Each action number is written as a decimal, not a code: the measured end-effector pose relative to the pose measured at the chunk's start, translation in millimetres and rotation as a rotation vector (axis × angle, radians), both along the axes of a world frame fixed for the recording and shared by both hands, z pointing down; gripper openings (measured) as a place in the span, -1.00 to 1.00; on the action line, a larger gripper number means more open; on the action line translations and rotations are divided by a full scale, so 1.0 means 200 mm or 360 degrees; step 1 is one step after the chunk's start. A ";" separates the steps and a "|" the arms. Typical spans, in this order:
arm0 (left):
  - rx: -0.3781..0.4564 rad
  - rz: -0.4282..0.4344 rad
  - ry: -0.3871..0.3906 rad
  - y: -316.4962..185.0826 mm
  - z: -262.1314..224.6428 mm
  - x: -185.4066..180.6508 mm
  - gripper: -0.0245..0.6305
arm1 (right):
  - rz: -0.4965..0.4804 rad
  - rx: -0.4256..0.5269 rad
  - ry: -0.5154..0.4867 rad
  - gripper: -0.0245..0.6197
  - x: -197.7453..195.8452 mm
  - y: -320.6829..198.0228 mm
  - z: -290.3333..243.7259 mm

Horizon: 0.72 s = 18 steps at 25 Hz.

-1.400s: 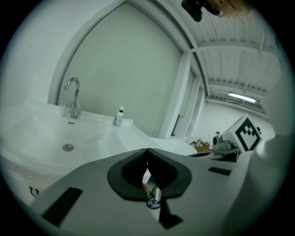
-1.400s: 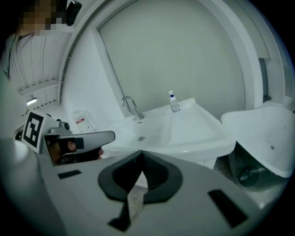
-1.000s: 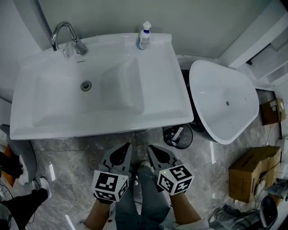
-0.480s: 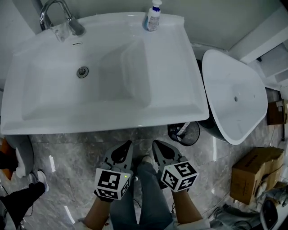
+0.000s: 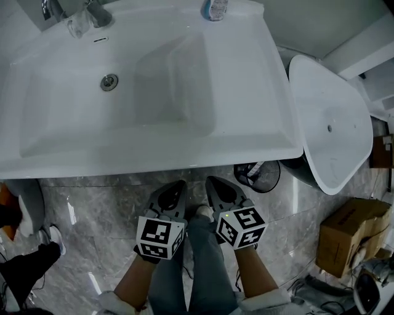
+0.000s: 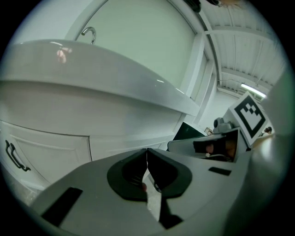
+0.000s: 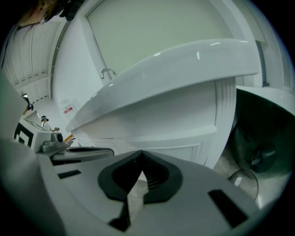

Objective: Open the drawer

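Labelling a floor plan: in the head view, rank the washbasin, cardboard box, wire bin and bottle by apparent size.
1. washbasin, largest
2. cardboard box
3. wire bin
4. bottle, smallest, though the frame's top edge cuts it off

Drawer: white front with a recessed rectangular frame, sitting directly under the overhanging sink basin. It is shut, its face flush with the plain white panel beside it. A dark curved handle shows on its left part, partly cut off by the edge of the left gripper view. The right gripper view shows a white framed front under the basin, also closed; can't tell if it's the same drawer. Hidden below the basin in the head view.
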<state>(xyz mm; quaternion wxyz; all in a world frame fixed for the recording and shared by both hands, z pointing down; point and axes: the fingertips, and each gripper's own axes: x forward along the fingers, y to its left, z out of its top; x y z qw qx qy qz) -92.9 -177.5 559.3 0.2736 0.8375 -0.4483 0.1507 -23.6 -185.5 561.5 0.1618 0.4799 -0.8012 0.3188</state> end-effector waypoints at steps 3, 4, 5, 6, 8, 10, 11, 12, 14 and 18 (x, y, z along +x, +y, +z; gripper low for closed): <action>0.0028 0.0014 0.0001 -0.04 0.05 0.02 -0.87 | -0.0029 0.0007 0.0027 -0.90 -0.01 -0.01 0.09; 0.0036 0.0023 -0.0001 -0.05 0.06 0.02 -0.87 | -0.0037 0.0010 0.0033 -0.90 -0.01 -0.01 0.11; 0.0042 0.0033 -0.0003 -0.06 0.08 0.03 -0.87 | -0.0044 0.0014 0.0040 -0.90 -0.01 -0.02 0.14; 0.0047 0.0041 -0.0005 -0.07 0.10 0.03 -0.87 | -0.0052 0.0020 0.0047 -0.90 0.00 -0.02 0.16; 0.0059 0.0052 -0.0007 -0.10 0.13 0.05 -0.87 | -0.0063 0.0042 0.0060 -0.90 0.00 -0.04 0.19; 0.0068 0.0056 0.0001 -0.11 0.15 0.06 -0.87 | -0.0070 0.0068 0.0066 -0.90 0.01 -0.07 0.22; 0.0071 0.0057 0.0006 -0.12 0.16 0.06 -0.87 | -0.0073 0.0079 0.0066 -0.90 0.01 -0.07 0.23; 0.0072 0.0059 0.0010 -0.12 0.17 0.07 -0.87 | -0.0076 0.0091 0.0067 -0.90 0.01 -0.08 0.24; 0.0074 0.0071 0.0011 -0.13 0.20 0.08 -0.87 | -0.0089 0.0116 0.0070 -0.90 0.01 -0.10 0.26; 0.0080 0.0121 -0.0026 -0.14 0.26 0.11 -0.87 | -0.0165 0.0161 0.0077 -0.89 -0.01 -0.12 0.29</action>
